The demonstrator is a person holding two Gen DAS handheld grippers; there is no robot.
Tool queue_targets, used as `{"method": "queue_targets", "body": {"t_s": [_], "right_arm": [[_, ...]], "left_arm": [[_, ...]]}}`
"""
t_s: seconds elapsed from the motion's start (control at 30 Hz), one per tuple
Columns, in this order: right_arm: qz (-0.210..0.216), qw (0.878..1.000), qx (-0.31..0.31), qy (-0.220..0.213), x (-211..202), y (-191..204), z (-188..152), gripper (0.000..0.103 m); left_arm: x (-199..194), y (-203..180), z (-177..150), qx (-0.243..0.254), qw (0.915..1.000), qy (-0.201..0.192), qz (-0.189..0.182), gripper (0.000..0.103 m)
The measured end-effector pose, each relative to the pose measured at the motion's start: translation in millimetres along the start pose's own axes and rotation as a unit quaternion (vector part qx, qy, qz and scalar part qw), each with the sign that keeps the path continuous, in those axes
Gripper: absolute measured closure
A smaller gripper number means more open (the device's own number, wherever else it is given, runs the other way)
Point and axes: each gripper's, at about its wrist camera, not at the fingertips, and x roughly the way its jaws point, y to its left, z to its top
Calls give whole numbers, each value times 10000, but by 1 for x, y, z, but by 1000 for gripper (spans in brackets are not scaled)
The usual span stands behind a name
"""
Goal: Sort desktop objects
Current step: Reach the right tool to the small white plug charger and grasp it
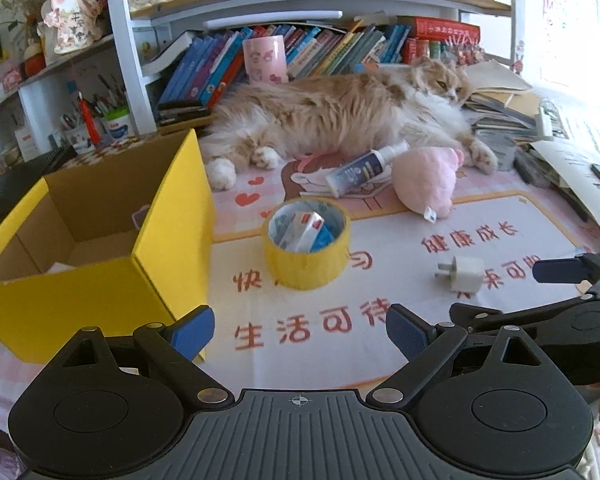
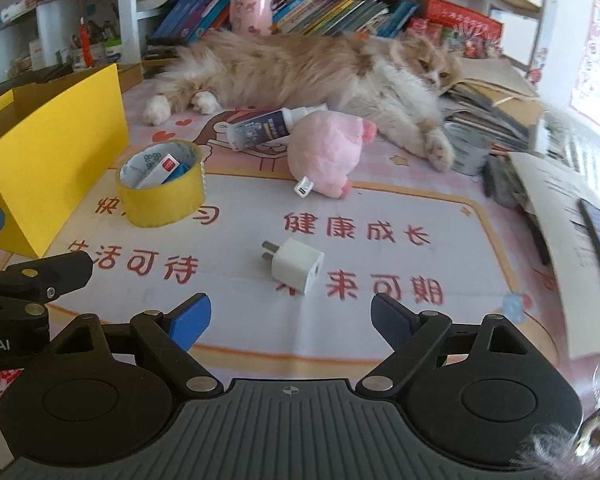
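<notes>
- white hard plastic charger plug (image 2: 296, 266) lies just ahead of the right gripper (image 2: 290, 320), jaws wide, empty; light, slick; pinch its flat sides.
- left gripper (image 1: 300, 334) also wide, empty.

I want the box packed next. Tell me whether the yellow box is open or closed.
Open. The yellow box has no lid over it, and the left wrist view looks straight down onto its brown cardboard inside, where something pale lies at the bottom.

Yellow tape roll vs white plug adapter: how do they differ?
The yellow tape roll is a wide ring standing on its flat end with small packets tucked inside; the white plug adapter is a small solid cube lying on its side, prongs pointing left. The roll sits beside the yellow cardboard box; the adapter lies apart. Both rest on the printed desk mat.
</notes>
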Motion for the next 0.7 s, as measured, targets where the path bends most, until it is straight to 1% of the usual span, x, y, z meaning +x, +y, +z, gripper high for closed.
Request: {"method": "queue_targets", "body": {"t_s": [0.27,0.33,0.43,0.47,0.5,0.57,0.63,0.67,0.7], "right_arm": [[444,9986,-243,167,36,-7,19,17],[538,9980,-262,213,43,-9,22,18],[663,9968,-331,289,52,-10,24,23],[695,9963,-373,330,56,-10,25,28],[725,9958,-414,369,60,-10,25,35],[819,9947,-455,417,64,-12,25,39],[898,9937,-552,377,65,-14,25,47],[959,9930,-610,331,65,-15,26,62],[1009,9923,-667,285,65,-16,27,61]], "left_arm": [[16,-8,12,-78,9992,170,353,8],[19,-9,13,-95,9988,219,423,8],[24,-11,15,-109,9982,295,501,8],[25,-12,16,-109,9981,312,522,8],[27,-13,17,-109,9979,325,543,8],[29,-16,19,-106,9977,349,577,8],[33,-18,20,-108,9974,379,601,8],[34,-19,22,-112,9973,392,615,8],[36,-20,23,-115,9972,404,620,8]]}}
